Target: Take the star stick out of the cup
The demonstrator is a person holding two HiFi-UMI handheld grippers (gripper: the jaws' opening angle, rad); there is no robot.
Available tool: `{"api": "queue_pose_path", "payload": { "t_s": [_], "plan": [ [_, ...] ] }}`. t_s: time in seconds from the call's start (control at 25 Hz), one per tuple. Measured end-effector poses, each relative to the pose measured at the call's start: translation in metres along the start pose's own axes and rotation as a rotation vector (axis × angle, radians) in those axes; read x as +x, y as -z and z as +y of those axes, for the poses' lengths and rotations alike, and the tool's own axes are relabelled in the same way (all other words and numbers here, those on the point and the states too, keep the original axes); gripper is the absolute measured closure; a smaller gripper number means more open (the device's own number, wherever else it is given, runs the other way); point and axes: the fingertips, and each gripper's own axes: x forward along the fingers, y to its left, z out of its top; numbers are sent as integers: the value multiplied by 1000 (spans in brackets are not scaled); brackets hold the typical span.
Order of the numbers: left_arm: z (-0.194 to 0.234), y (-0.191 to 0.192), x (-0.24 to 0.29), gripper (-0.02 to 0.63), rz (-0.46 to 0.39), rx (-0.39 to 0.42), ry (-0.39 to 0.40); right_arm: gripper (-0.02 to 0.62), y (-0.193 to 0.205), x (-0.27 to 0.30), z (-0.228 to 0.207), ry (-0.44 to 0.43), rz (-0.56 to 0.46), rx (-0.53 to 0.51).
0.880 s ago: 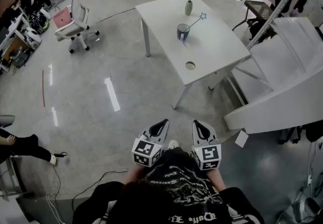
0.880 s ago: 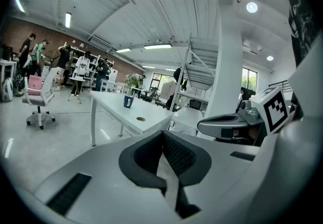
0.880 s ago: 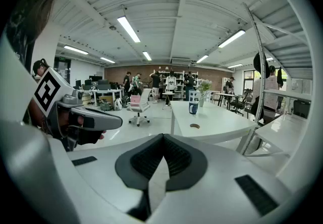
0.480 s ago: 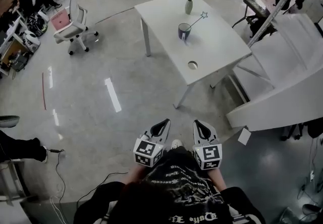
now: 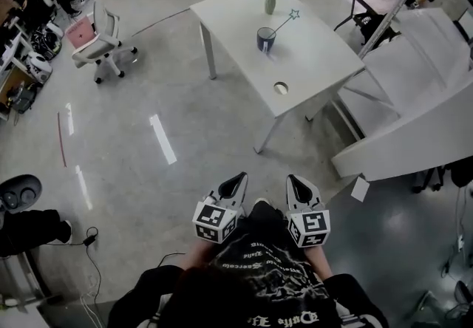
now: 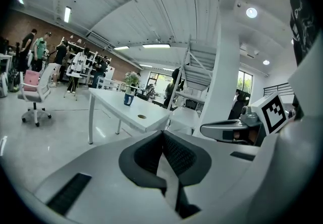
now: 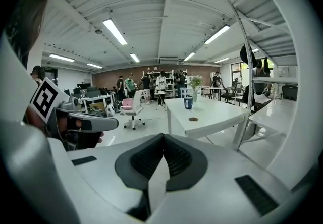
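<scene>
Left gripper: the left gripper [image 5: 238, 180] was held low in front of the person's body, with its jaws closed together and nothing between them.
Right gripper: the right gripper [image 5: 294, 182] was just beside the left one, its jaws likewise pressed together and empty.
Star stick: the thin stick with a pale blue star at its tip [image 5: 285, 21] stood in the cup, leaning right with the star end above the rim.
Cup: the dark blue cup [image 5: 265, 39] stood upright on the white rectangular surface [image 5: 314, 60], well apart from both grippers.
Vase: the grey vase of flowers [image 5: 270, 1] stood near the cup, on its far side.
Hole: the round cable hole [image 5: 281, 88] lay in the surface between the cup and the near edge.
Chair: the white office chair with a pink back [image 5: 92, 31] stood on the floor, left of the surface.
</scene>
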Motion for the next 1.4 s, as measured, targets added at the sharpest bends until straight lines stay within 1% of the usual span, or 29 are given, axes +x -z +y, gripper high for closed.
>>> {"api": "queue_pose_path", "payload": {
  "t_s": [0.16, 0.36, 0.56, 0.72, 0.88, 1.0, 1.08, 1.28, 1.4],
  "plan": [
    [-2, 5, -7, 586, 22, 27, 5, 588, 9, -6, 5, 1, 14, 21],
    [6, 9, -3, 586, 34, 41, -33, 588, 3, 2, 2, -17, -10, 10],
    [20, 3, 13, 586, 29, 41, -79, 588, -8, 26, -20, -39, -25, 16],
    [45, -7, 44, 586, 33, 24, -139, 588, -19, 66, -50, -66, -24, 21],
    [73, -25, 100, 586, 38, 3, -176, 588, -38, 126, -92, -113, -23, 22],
    [93, -40, 154, 586, 45, 5, -196, 588, -58, 176, -129, -163, -27, 8],
    [108, -50, 196, 586, 50, 6, -209, 588, -70, 211, -158, -179, -36, 1],
    [131, -77, 304, 586, 44, 9, -204, 588, -88, 289, -233, -201, -47, 25],
    [136, -93, 351, 586, 34, 19, -203, 588, -94, 321, -269, -210, -46, 48]
  ]
}}
